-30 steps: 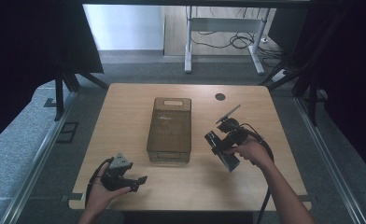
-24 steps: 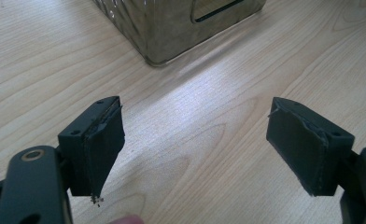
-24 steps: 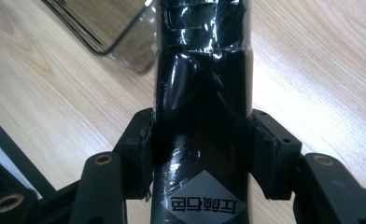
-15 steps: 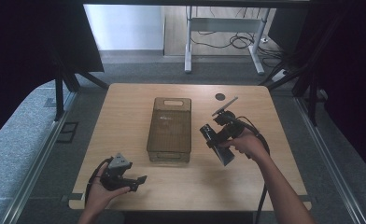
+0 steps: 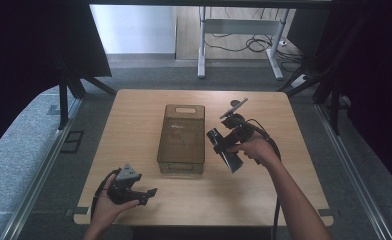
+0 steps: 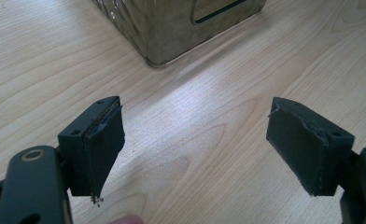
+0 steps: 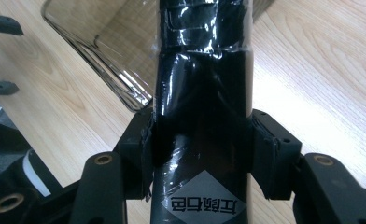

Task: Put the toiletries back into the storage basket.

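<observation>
Right claw (image 7: 200,154) is clamping a black packet (image 7: 202,93), pads pressing both its sides in the right gripper view. The packet is glossy, wrapped in clear film, with a grey diamond label near the bottom carrying characters. In the high view the right claw (image 5: 224,146) is sitting above the desk (image 5: 134,115), just right of the bin (image 5: 181,137), with the packet (image 5: 230,159) sticking out toward the near edge and tilting. A hand (image 5: 256,150) is gripping the tool body and a cable is trailing off it toward the person. The grey plate on top is pointing up and away.

The bin is a clear brownish tub lying mid-desk, long side running away from the person, handle slot at the far end. In the right gripper view the bin (image 7: 106,51) is showing behind and left of the packet, its rim close by, though touching or not I cannot tell.

Left claw (image 6: 193,149) is standing wide with nothing between the pads, bare wood under it. A corner of the bin (image 6: 172,28) is lying ahead of it, apart. In the high view the left claw (image 5: 146,192) is resting low near the front left desk corner, held by the left hand (image 5: 106,205), well apart from the bin.
</observation>
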### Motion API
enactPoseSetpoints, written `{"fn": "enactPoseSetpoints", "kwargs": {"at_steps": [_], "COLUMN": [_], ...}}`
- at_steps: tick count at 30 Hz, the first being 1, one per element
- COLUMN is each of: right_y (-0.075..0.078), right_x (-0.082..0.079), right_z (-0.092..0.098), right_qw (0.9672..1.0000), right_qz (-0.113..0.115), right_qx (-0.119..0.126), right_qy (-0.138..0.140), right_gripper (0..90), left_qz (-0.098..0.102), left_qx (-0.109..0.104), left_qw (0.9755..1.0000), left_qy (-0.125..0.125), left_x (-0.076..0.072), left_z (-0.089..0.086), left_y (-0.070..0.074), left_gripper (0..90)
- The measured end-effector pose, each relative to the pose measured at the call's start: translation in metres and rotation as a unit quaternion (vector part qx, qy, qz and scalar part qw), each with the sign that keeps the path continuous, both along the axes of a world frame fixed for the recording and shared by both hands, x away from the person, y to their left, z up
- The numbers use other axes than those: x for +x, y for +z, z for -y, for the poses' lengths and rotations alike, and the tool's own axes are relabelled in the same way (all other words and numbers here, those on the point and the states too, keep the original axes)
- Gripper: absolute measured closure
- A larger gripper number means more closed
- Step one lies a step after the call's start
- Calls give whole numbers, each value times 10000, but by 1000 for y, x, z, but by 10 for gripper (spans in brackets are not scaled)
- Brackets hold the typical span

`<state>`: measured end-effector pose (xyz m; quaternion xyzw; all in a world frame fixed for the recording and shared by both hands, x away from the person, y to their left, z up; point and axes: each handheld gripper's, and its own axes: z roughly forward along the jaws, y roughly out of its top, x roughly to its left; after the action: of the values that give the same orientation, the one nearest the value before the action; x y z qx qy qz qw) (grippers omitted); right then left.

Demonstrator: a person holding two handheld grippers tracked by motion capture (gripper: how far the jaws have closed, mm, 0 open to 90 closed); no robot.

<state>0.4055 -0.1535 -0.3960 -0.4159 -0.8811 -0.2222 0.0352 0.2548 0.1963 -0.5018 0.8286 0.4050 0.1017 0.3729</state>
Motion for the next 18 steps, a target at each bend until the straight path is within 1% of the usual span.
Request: {"fn": "enactPoseSetpoints", "kwargs": {"at_steps": [3, 6, 10, 14, 18], "right_y": [2, 3, 1, -1, -2], "right_x": [2, 4, 7, 10, 12], "right_z": [-4, -9, -16, -21, -28], "right_qw": [10000, 10000, 10000, 9999, 9998], "right_qz": [3, 3, -17, -74, -101], "right_qx": [7, 77, 60, 105, 156], "right_qy": [15, 32, 63, 17, 34], "right_gripper": [472, 472, 472, 472, 472], "left_qz": [-1, 7, 5, 16, 7], "left_qx": [14, 9, 11, 20, 22], "left_qw": [10000, 10000, 10000, 10000, 10000], "left_qy": [0, -1, -12, -17, -20], "left_x": [0, 0, 0, 0, 0], "left_z": [-1, -1, -1, -1, -1], "left_y": [0, 0, 0, 1, 1], "left_gripper": [194, 194, 194, 194, 194]}}
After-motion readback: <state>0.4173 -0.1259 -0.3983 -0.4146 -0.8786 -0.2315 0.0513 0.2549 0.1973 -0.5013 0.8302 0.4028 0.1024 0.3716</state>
